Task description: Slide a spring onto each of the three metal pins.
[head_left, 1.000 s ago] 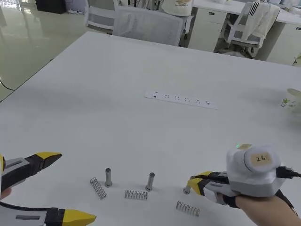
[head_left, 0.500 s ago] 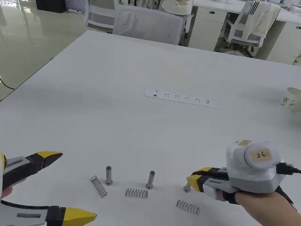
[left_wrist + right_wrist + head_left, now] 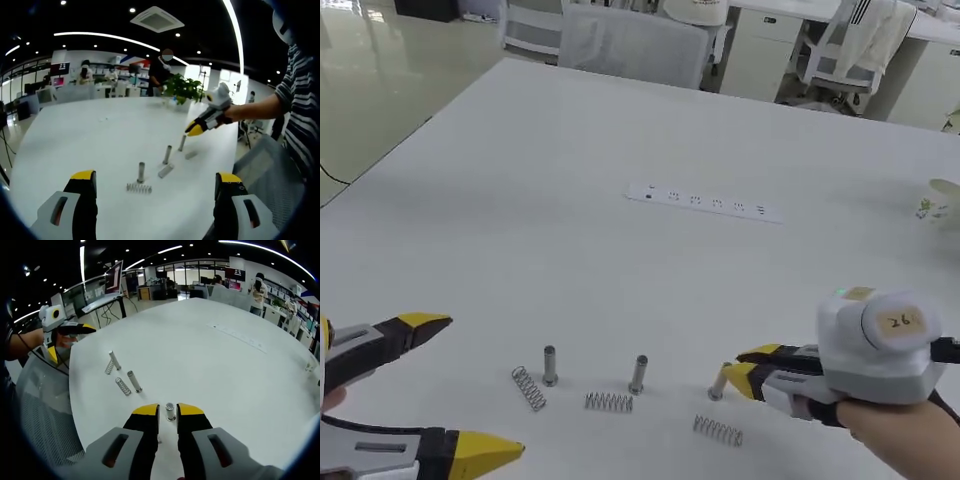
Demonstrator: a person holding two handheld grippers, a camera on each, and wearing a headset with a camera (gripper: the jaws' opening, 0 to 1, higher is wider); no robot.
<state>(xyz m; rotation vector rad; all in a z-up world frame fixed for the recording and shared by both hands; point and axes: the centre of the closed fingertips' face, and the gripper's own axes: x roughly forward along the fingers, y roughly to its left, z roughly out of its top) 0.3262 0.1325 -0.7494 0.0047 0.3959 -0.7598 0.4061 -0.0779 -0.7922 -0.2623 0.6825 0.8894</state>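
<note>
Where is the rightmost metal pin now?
In the head view the rightmost pin stands right of the middle pin, at the right gripper's tip; the right gripper view shows it between the fingers.

Yellow-tipped grey left claw (image 3: 156, 176) and right claw (image 3: 168, 411), striped sleeve (image 3: 296, 95).

The right gripper (image 3: 738, 365) fingers (image 3: 760, 353) partly hide the rightmost pin (image 3: 717, 386).

bright overhead ceiling lights | soft shadows | fisheye edges bent, sharp
</note>
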